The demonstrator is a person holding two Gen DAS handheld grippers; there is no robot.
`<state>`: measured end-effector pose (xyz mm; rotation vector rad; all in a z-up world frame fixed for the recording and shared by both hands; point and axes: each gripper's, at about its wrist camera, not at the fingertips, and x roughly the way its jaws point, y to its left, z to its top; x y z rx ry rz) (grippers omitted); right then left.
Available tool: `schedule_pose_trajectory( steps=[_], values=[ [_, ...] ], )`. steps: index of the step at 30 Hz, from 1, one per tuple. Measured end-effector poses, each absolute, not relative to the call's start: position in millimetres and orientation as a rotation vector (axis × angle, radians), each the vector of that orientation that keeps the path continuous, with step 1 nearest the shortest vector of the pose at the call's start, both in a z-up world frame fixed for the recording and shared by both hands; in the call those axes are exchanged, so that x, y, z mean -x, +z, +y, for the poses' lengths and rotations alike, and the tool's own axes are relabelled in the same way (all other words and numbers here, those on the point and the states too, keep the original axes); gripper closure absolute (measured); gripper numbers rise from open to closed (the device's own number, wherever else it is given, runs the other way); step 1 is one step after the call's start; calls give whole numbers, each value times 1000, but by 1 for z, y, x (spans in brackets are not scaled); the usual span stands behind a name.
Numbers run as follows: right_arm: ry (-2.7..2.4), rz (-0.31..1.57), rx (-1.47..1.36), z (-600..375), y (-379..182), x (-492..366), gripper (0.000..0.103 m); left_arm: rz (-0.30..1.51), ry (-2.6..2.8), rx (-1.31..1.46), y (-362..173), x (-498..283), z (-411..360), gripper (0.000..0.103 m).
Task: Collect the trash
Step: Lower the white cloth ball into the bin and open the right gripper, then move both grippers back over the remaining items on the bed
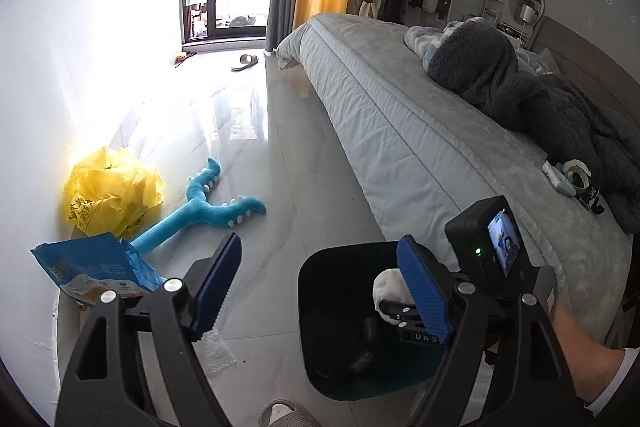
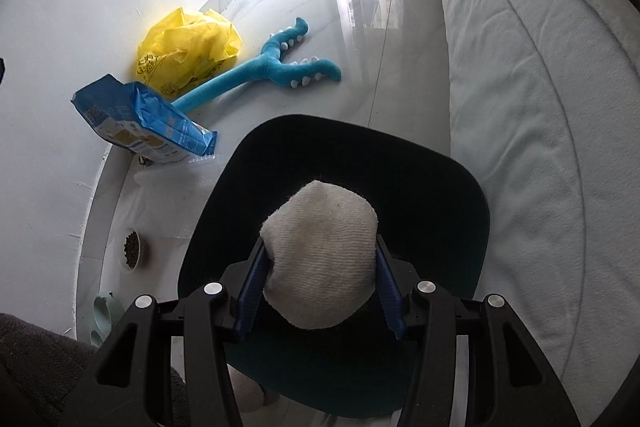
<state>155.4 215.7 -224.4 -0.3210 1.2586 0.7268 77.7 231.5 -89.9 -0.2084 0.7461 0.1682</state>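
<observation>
Glossy bedroom floor (image 2: 360,39) runs beside the bed (image 2: 540,107). Over the black bin (image 2: 440,187) the right claw (image 2: 320,291) pinches a soft, light white wad (image 2: 320,259) by its sides; it should drop easily. The left claw (image 1: 316,283) hangs spread, empty.
</observation>
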Motion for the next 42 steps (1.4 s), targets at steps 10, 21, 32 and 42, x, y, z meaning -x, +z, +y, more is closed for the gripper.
schedule_pose_trajectory(
  steps=[10, 21, 32, 42],
  values=[
    [725, 1274, 345, 208, -226, -150, 32, 691, 161, 247, -70, -81, 233, 19],
    [815, 1065, 278, 180, -143, -141, 28, 623, 169, 218, -37, -90, 203, 14],
    [783, 872, 220, 101, -76, -149, 22, 596, 103, 194, -23, -103, 157, 7],
    [706, 760, 184, 26, -43, -158, 19, 600, 28, 224, -24, -127, 114, 7]
  ],
)
